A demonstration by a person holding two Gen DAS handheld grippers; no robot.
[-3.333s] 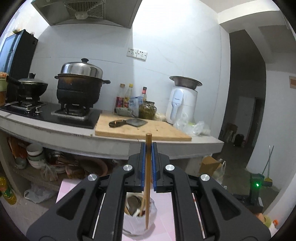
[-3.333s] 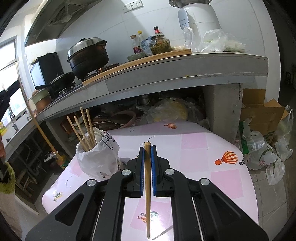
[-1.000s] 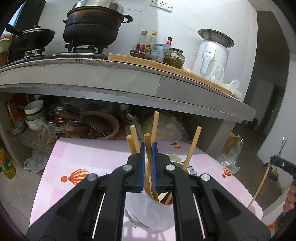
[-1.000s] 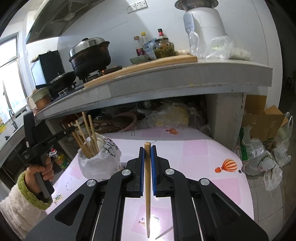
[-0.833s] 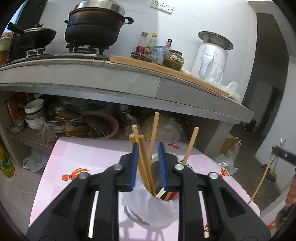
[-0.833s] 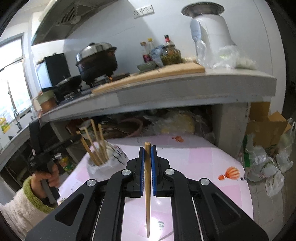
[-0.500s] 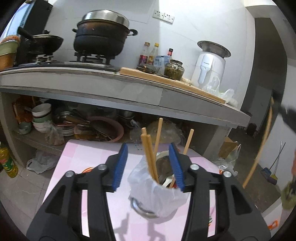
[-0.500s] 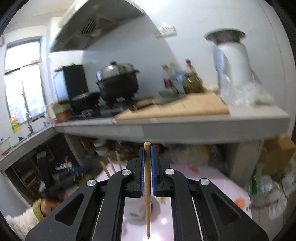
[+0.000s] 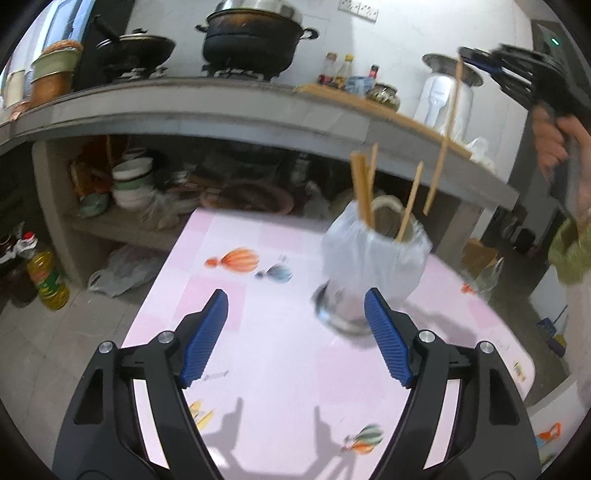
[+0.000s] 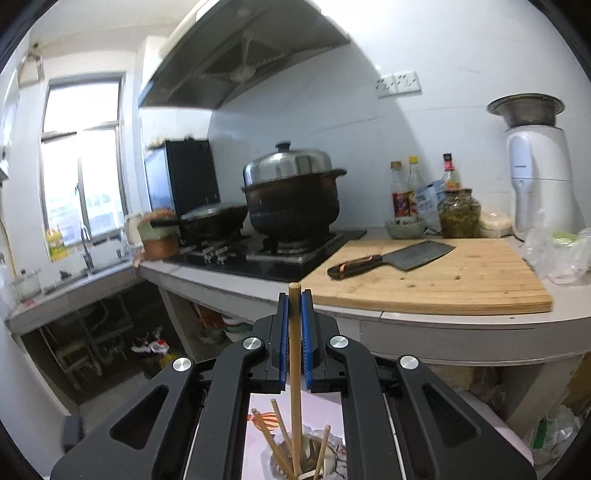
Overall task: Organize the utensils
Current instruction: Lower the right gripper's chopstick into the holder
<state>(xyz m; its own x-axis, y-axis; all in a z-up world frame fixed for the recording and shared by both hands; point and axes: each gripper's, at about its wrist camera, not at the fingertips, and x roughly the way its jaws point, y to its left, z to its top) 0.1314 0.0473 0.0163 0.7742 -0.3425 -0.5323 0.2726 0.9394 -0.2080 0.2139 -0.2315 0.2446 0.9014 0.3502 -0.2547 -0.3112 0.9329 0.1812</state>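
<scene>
Risk: the chopstick [image 10: 294, 354] clenched in the right gripper [image 10: 294, 332], poised above the bag-lined holder [image 9: 373, 258], could strike chopsticks already standing there and tip it. The left gripper [image 9: 295, 339] is opening, nothing between its jaws. The holder stands on a pink table [image 9: 277, 369], below the kitchen counter [image 9: 221, 110].

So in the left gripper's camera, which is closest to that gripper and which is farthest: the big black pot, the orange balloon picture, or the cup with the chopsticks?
From the left gripper:
1. The bag-wrapped chopstick cup, just ahead on the pink table, to the right.
2. The orange balloon picture, printed on the table, a little further, to the left.
3. The big black pot, up on the stove at the back.
</scene>
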